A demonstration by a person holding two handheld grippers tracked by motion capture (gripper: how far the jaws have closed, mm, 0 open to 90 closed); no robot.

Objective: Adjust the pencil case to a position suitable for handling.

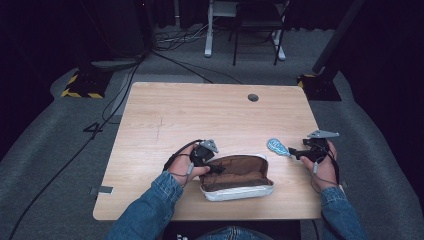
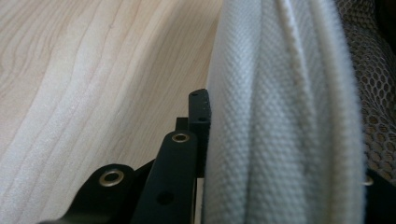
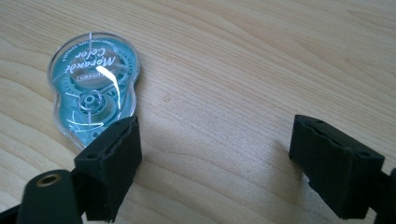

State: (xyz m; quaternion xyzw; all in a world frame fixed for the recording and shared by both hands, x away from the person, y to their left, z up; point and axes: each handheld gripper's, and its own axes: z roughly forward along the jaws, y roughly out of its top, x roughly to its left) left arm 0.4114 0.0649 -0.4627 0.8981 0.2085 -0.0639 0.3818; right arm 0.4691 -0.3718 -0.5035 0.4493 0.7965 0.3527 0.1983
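An open pouch (image 1: 240,176), white outside with a brown mesh lining, lies near the table's front edge. My left gripper (image 1: 214,167) is at its left end, shut on the pouch's white fabric wall (image 2: 280,93), which fills the gap between the jaws of my left gripper (image 2: 285,140). A teal, clear-cased tape dispenser (image 1: 277,146) lies flat on the wood to the right of the pouch. My right gripper (image 1: 296,154) is just beside it, open. In the right gripper view the tape dispenser (image 3: 93,84) sits ahead of the left jaw, outside the gap of my right gripper (image 3: 224,158).
The wooden table (image 1: 200,115) has a round cable hole (image 1: 253,97) at the back right. Cables and stand bases lie on the grey floor behind it.
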